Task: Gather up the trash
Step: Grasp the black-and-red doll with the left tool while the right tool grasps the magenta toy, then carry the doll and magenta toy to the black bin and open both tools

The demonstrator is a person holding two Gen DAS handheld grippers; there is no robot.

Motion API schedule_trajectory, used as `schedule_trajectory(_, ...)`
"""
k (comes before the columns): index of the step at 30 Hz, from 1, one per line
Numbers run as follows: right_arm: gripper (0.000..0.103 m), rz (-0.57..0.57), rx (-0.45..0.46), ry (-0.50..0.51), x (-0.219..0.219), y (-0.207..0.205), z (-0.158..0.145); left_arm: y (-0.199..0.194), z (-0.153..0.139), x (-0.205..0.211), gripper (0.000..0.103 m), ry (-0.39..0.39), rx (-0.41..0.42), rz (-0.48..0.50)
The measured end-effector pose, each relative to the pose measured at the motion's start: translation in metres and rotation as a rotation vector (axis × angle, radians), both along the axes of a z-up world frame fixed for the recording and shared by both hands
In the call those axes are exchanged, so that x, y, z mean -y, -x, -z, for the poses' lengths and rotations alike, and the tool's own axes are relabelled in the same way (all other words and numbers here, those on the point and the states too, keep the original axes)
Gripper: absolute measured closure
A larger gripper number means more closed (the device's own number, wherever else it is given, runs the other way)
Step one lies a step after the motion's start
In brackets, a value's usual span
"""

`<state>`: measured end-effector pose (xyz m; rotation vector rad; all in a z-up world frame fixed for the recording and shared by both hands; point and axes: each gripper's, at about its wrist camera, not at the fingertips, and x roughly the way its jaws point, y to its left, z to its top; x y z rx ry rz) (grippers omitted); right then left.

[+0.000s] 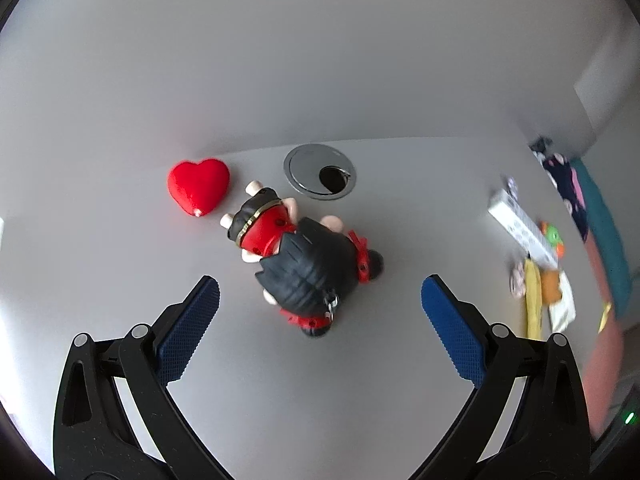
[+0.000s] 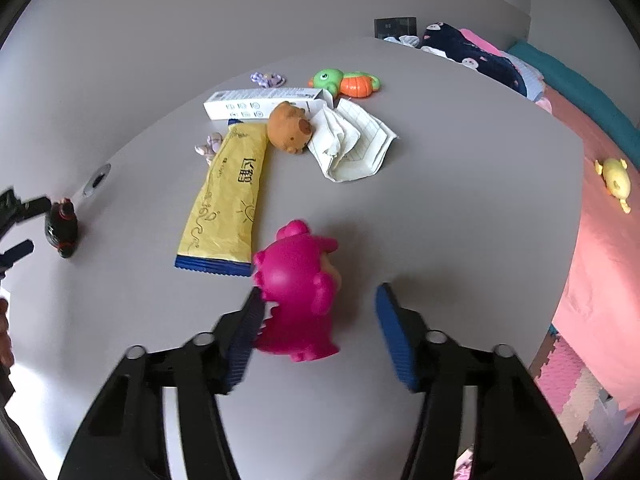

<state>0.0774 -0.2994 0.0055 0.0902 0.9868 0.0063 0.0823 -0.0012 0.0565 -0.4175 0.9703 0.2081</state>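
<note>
In the right wrist view a yellow wrapper (image 2: 224,204) lies flat on the grey table (image 2: 440,208), with a white carton box (image 2: 264,102) and crumpled white paper (image 2: 352,144) behind it. My right gripper (image 2: 320,300) is open around a magenta dinosaur toy (image 2: 300,288); its left pad touches the toy's back. In the left wrist view my left gripper (image 1: 320,292) is open just above a black-and-red doll figure (image 1: 308,260) lying on the table. The wrapper (image 1: 532,300) and box (image 1: 520,228) show blurred at the right.
A red heart (image 1: 199,187) and a metal cable grommet (image 1: 319,171) lie beyond the doll. A brown bear head (image 2: 289,127), a green-orange turtle toy (image 2: 346,81) and small purple trinkets (image 2: 267,78) sit near the trash. Pink bedding (image 2: 600,264) lies past the table's right edge.
</note>
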Motion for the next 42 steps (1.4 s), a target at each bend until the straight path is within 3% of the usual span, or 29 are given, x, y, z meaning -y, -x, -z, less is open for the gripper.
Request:
schedule_trajectory(8,0.066,-0.005,0.001,0.002,0.001,-0.002,0.001,-0.026,0.028,-0.022,0.005,0.17,-0.054,-0.131)
schedule_trajectory(11,0.066,-0.016,0.003,0.004,0.002,-0.002,0.001,-0.028,0.028,-0.021,0.009,0.155,-0.033,-0.11)
schedule_trajectory(13,0.066,-0.02,0.005,-0.01,0.004,-0.002,0.001,-0.028,0.026,-0.019,0.024,0.114,-0.025,-0.093)
schedule_trajectory(21,0.066,-0.034,0.029,-0.118,0.02,0.004,-0.01,-0.011,0.022,-0.005,0.025,0.077,0.003,0.004)
schedule_trajectory(30,0.066,-0.005,0.082,-0.181,0.061,0.024,-0.041,0.015,-0.023,0.061,0.025,0.021,0.092,0.178)
schedule_trajectory(35,0.067,0.039,0.098,-0.195,0.091,0.034,-0.051,0.008,-0.043,0.124,0.025,0.025,0.131,0.311)
schedule_trajectory(42,0.067,0.185,0.133,-0.195,0.149,0.056,-0.062,-0.012,-0.059,0.23,0.025,0.024,0.161,0.55)
